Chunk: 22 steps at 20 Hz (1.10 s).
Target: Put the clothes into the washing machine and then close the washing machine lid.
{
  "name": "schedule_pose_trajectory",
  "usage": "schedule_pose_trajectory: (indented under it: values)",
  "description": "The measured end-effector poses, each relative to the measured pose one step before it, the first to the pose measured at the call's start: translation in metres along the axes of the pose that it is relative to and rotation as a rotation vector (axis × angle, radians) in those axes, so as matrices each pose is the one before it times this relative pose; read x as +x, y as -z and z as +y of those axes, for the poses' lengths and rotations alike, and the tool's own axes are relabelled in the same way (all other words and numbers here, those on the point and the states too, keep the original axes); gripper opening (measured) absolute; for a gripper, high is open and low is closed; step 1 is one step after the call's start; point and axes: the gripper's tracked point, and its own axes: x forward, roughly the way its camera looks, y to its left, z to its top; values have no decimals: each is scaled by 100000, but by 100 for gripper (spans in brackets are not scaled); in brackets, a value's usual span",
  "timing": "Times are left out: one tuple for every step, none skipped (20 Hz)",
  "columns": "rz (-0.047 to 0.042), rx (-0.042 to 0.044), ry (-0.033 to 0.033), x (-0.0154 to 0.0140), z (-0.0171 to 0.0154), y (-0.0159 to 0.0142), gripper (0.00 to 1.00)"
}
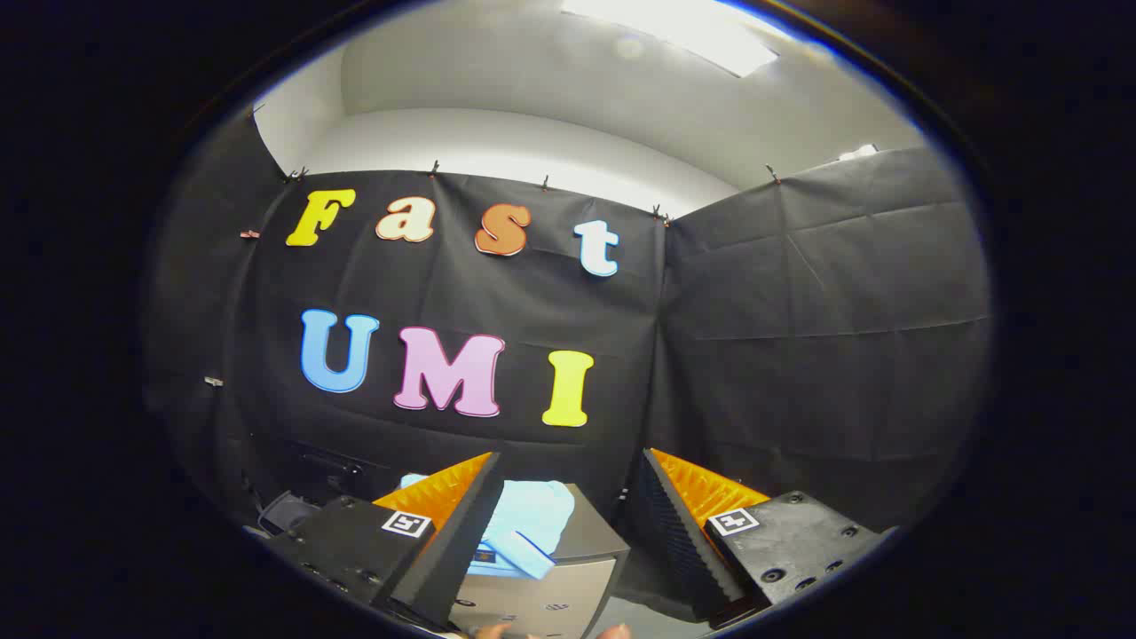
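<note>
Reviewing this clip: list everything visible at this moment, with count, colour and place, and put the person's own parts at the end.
washing machine: one, grey-silver box, below and between the fingers, in front of the black cloth wall.
clothes: one light blue garment with a white stripe, lying on top of the washing machine, between the fingers and just beyond them.
black cloth wall: black panels clipped along the top, behind everything.
ceiling light: one, white, overhead.
dark object: one, dark, left of the washing machine; too unclear to identify.
gripper: one, fingers spread apart, holding nothing, each with a square marker.
fingertips of a hand: two, at the machine's lower front.
</note>
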Motion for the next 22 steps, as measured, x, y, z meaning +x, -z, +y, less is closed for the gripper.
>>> schedule_pose_trajectory:
  values:
    - [2703,1250,-1368,29,-194,990,97]
    - [1940,1985,-3014,-94,319,401,98]
    - [1508,1609,-2666,-46,228,261,98]
    - [1907,1327,-2754,244,147,190,98]
    - [1913,2085,-2620,78,121,62,98]
    - [1699,2734,-2526,70,142,-23,98]
    - [1438,1985,-1833,-95,115,-221,98]
    - [954,328,-1145,-267,-135,-189,98]
    - [77,-2320,-1348,-350,61,-267,98]
    - [-1355,-1894,-599,-297,177,-588,98]
    - [-2086,-1895,106,-391,6,-576,99]
    - [-1740,-1060,-156,-385,117,-416,98]
    - [-1760,142,-1415,-386,531,-237,98]
    - [-949,923,-1500,-166,585,-29,98]
    - [44,1401,-1539,59,522,328,98]
    - [608,1411,-1164,131,236,544,98]
    - [1063,1737,-546,187,176,505,98]
    - [737,2122,-740,160,291,283,98]
    - [473,1527,-983,280,385,265,98]
    - [465,-51,210,255,-20,409,98]
    - [210,-1789,912,377,-154,303,98]
    - [202,-1909,961,424,-173,152,98]
